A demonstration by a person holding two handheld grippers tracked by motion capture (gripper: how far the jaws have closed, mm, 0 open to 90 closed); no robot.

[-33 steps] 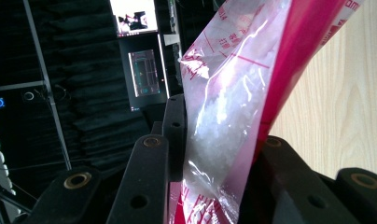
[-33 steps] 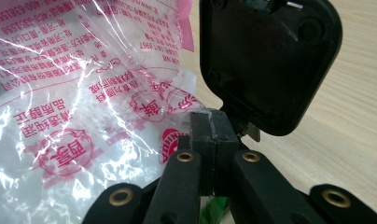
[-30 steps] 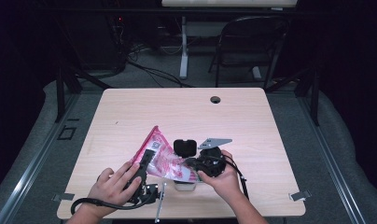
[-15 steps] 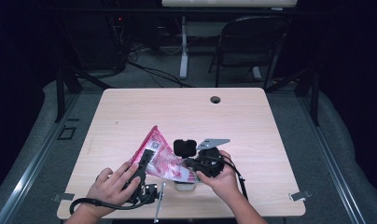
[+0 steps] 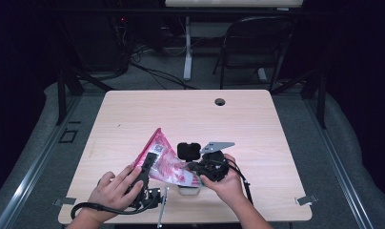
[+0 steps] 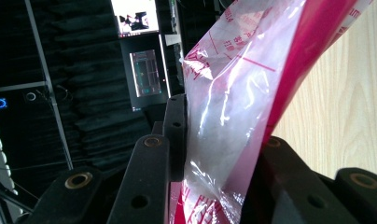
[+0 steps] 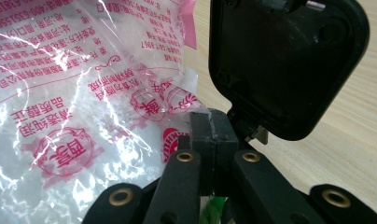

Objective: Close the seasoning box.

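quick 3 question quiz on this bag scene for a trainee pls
1. True or false: the left gripper is clamped on the pink-and-clear plastic bag.
2. What surface lies under the bag? A) grey carpet B) light wooden table C) metal tray
3. In the right gripper view, what black thing stands just right of the bag?

Key
1. True: in the left gripper view the film is pinched between the jaws.
2. B
3. A black square lid, hinged open, close to the shut right gripper, which seems to pinch the bag's edge.
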